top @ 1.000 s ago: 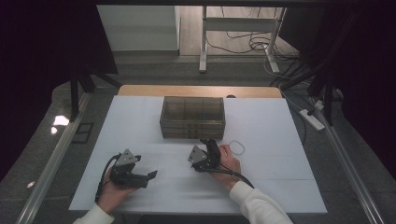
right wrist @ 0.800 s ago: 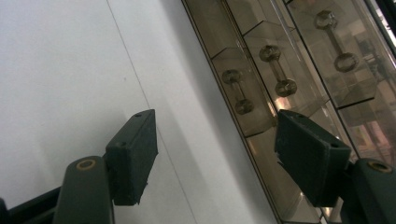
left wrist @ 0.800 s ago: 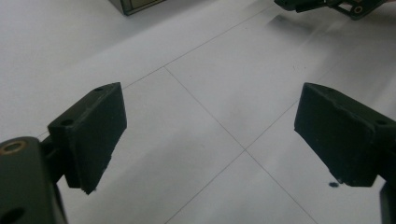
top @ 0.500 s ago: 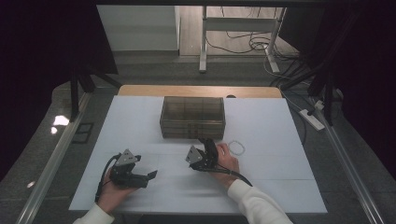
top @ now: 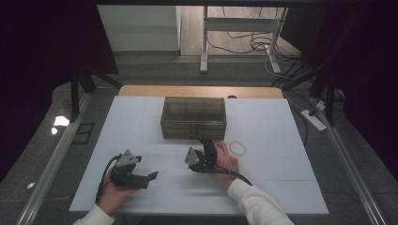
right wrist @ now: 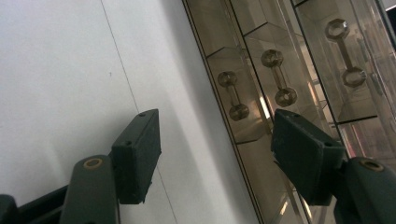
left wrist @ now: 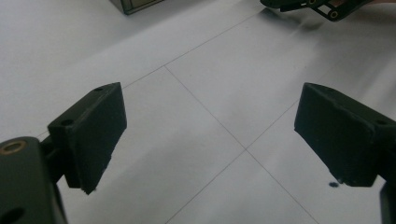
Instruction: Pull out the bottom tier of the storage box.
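A see-through brown plastic box with small drawers [top: 193, 117] sits on the white table [top: 272, 122], near the far edge and about in the middle. In the right gripper view the drawers [right wrist: 289, 79] are shut, and each one has a little bar handle with a round knob at both ends [right wrist: 232, 95].

The right gripper [top: 207, 146] is held in the person's right hand [top: 225, 159]. It points at the front of the box and is very close to it, but it does not touch it. Its two black jaws are wide apart with nothing between them. In its own view, the right gripper [right wrist: 217, 154] has one jaw in front of the white table and the other jaw in front of the bottom drawer.

The left gripper [top: 149, 177] lies low over the table, near the front edge, well away from the box. In its own view, the left gripper [left wrist: 210, 144] has its jaws wide apart too, with just bare white table between them.

A thin white ring [top: 237, 148] lies flat on the table, just beside the right hand.
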A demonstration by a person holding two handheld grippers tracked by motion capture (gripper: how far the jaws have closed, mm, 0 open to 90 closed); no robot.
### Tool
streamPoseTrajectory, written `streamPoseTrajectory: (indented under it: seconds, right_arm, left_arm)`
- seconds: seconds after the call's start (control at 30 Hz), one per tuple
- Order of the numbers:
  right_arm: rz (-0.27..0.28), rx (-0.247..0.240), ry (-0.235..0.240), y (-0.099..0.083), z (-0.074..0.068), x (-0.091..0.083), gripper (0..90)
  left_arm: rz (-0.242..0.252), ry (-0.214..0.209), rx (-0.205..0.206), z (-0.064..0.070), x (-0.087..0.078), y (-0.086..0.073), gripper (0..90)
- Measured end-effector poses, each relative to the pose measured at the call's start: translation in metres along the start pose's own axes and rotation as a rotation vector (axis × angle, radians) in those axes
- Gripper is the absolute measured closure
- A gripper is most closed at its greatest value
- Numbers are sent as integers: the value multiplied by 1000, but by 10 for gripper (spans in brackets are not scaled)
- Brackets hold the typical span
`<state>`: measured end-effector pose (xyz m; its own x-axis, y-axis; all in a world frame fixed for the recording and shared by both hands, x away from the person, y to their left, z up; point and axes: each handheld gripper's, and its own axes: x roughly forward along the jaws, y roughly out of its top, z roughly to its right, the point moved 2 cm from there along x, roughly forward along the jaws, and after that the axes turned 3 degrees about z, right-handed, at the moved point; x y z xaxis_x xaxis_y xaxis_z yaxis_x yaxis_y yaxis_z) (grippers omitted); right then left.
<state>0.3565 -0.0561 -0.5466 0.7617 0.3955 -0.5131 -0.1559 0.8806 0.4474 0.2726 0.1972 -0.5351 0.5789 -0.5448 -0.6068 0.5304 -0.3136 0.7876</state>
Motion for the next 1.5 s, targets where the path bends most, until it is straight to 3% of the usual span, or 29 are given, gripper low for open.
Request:
streamPoseTrajectory:
  seconds: [1.5]
  right_arm:
    - [-37,-155,-76,4,-3,22,509]
  left_arm:
    - [3,-1,-5,0,-1,0,99]
